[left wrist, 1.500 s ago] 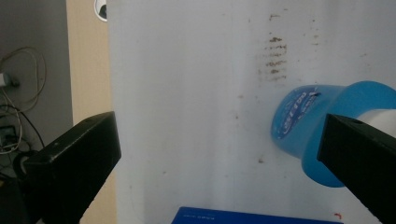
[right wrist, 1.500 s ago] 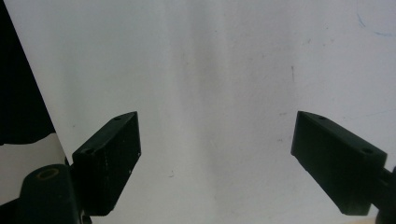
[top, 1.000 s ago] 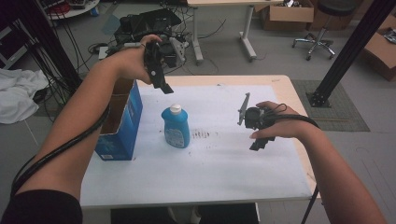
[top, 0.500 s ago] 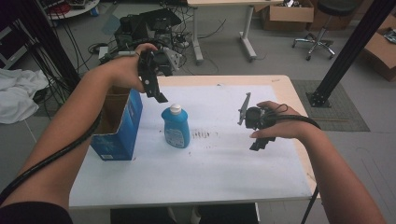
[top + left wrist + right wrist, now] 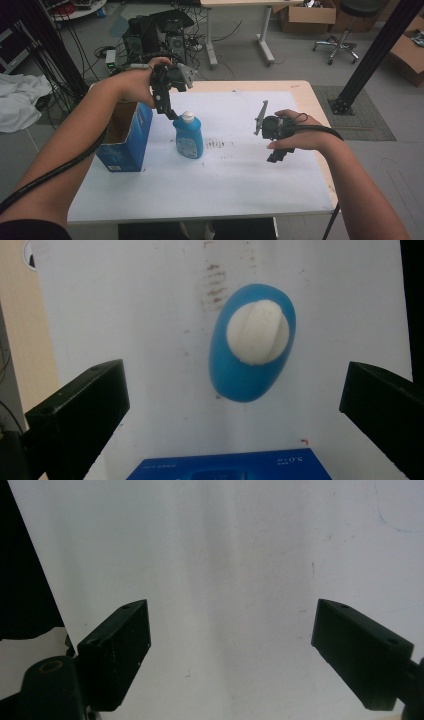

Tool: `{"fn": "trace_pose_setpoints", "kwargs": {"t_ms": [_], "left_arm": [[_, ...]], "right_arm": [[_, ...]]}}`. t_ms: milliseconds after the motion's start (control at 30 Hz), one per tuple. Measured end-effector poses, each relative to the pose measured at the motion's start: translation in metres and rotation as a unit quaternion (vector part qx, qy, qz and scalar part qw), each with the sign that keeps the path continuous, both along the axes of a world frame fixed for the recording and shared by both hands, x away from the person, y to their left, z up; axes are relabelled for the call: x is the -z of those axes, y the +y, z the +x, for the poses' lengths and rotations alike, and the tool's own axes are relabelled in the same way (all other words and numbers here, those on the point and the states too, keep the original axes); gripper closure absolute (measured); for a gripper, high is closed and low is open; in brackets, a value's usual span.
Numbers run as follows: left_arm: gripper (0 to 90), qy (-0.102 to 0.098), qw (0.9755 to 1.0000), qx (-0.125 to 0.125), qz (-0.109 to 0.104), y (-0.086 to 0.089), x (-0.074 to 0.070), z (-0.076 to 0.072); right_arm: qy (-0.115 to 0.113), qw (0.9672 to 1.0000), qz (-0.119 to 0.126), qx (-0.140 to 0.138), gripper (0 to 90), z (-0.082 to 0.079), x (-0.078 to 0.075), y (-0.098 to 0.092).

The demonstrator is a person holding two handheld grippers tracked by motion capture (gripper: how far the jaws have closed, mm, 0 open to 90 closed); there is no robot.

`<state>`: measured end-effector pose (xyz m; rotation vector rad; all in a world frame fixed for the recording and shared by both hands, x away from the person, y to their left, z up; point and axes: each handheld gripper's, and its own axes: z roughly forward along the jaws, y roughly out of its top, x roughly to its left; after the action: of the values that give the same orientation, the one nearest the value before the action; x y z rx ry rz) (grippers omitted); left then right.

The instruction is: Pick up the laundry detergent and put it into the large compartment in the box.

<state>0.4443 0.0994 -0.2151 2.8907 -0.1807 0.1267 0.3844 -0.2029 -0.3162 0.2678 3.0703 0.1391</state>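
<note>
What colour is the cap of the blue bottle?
The cap is white, on the blue bottle; the left gripper view shows it best.

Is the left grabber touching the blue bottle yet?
Apart. In the left gripper view the left gripper looks down on the blue bottle, its jaws wide open with white table showing between each jaw and the bottle.

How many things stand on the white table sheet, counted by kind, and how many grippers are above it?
Blue bottle with white cap: 1
Blue open cardboard box: 1
Grippers, jaws open, one left gripper and one right gripper: 2
Total: 4
</note>
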Motion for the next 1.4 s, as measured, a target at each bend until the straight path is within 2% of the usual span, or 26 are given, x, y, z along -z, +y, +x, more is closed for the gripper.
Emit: {"fn": "trace_pose_setpoints", "kwargs": {"t_ms": [167, 300, 467, 900, 1067, 1267, 1400], "left_arm": [[0.1, -0.003, 0.9998, 0.019, 0.001, -0.002, 0.01, -0.003], [0.1, 0.006, 0.9994, 0.033, 0.004, -0.007, 0.02, -0.004], [0.1, 0.007, 0.9989, 0.045, 0.005, -0.012, 0.026, -0.004], [0.1, 0.015, 0.9977, 0.065, 0.004, -0.018, 0.044, -0.003], [0.1, 0.02, 0.9977, 0.065, 0.006, -0.019, 0.051, -0.004], [0.3, 0.018, 0.9969, 0.073, 0.024, -0.021, 0.061, -0.003], [0.3, 0.017, 0.9965, 0.076, 0.029, -0.022, 0.063, -0.003]], "right_arm": [[-0.002, 1.0, 0.0, 0.003, 16.0, -0.001, 0.002, 0.001], [-0.004, 1.0, 0.003, 0.006, 16.0, -0.001, 0.004, 0.0], [-0.001, 0.9999, 0.011, 0.013, 16.0, -0.003, 0.006, -0.002], [-0.002, 0.9998, 0.003, 0.021, 16.0, -0.007, 0.007, 0.0], [0.002, 0.9997, 0.007, 0.025, 16.0, -0.008, 0.011, 0.001], [0.001, 0.9997, 0.007, 0.025, 16.0, -0.008, 0.013, 0.003], [0.001, 0.9997, 0.006, 0.025, 16.0, -0.008, 0.013, 0.004]]}}
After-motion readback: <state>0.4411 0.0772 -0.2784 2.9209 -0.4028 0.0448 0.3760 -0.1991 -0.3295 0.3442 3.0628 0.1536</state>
